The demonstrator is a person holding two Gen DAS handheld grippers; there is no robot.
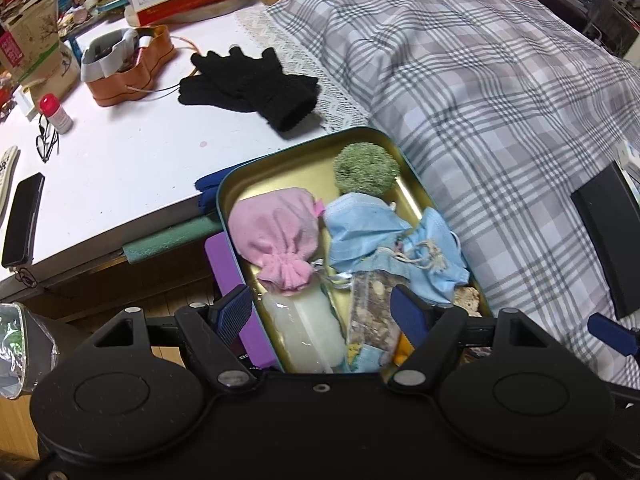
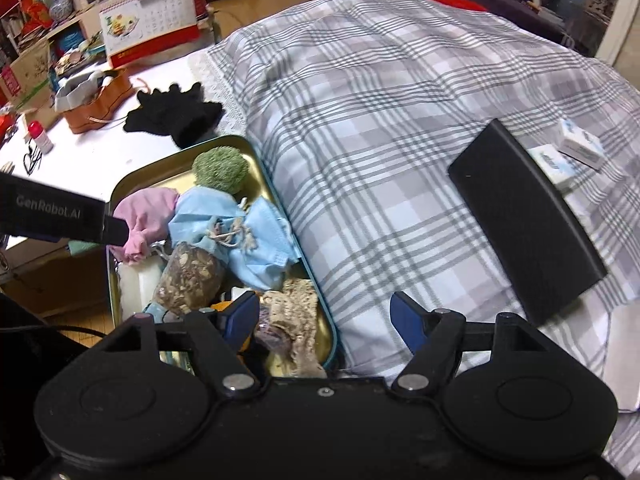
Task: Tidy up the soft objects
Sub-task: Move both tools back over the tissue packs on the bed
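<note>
While both grippers hang over the gold tin (image 1: 362, 133), the left gripper (image 1: 324, 312) and right gripper (image 2: 324, 312) hold their jaws apart, empty; the pink pouch (image 1: 276, 236) lies at eleven o'clock of the left jaws.

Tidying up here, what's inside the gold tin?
In the tin: pink pouch, green pompom, blue masks, white block, clear filled bag. Whatever lies beneath them is hidden.
</note>
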